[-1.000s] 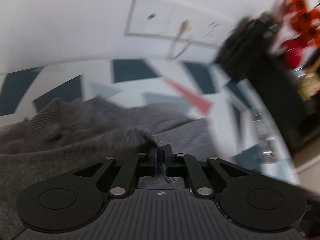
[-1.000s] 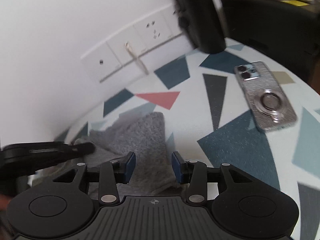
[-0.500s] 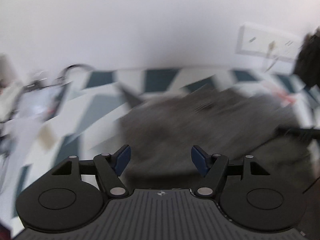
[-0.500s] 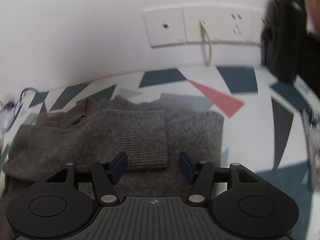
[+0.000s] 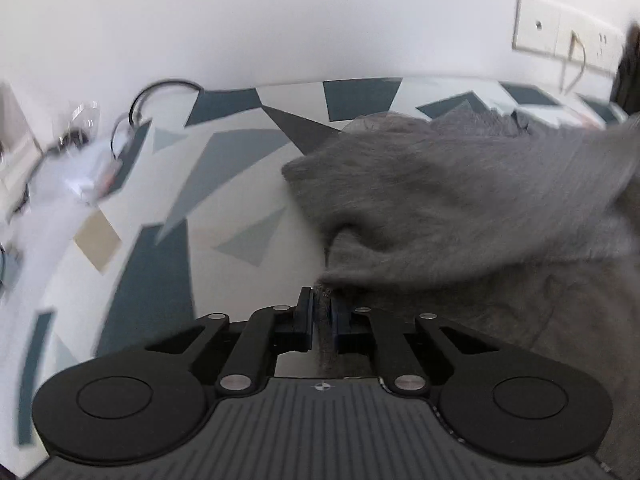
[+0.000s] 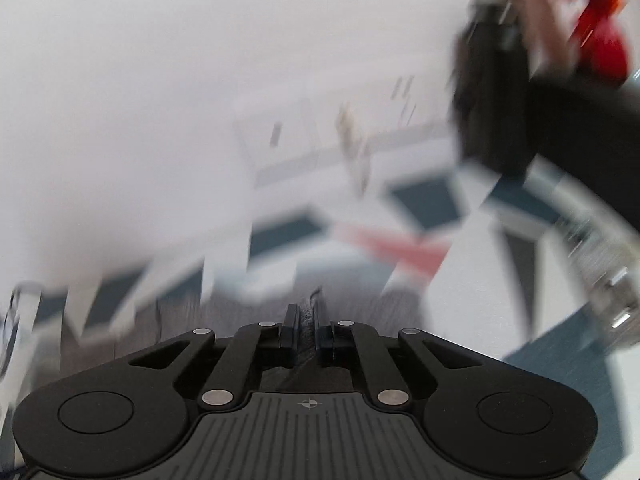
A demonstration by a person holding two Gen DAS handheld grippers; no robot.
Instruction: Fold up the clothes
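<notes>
A grey knit sweater (image 5: 460,200) lies partly folded on the patterned table, filling the right half of the left wrist view. My left gripper (image 5: 322,308) is shut on the sweater's near left edge, with grey fabric pinched between the pads. In the blurred right wrist view, my right gripper (image 6: 306,320) is shut on dark grey fabric of the sweater (image 6: 392,308), which spreads just beyond the fingers.
The table (image 5: 208,168) has a white top with blue, grey and red triangles. Clear plastic items and a cable (image 5: 80,148) lie at its left. Wall sockets (image 5: 560,36) are behind. A black object (image 6: 492,92) and a phone (image 6: 612,292) sit to the right.
Both grippers were open half a second ago and have closed on the sweater. The left one has dropped to the sweater's left edge. The right view is now blurred by fast motion.
</notes>
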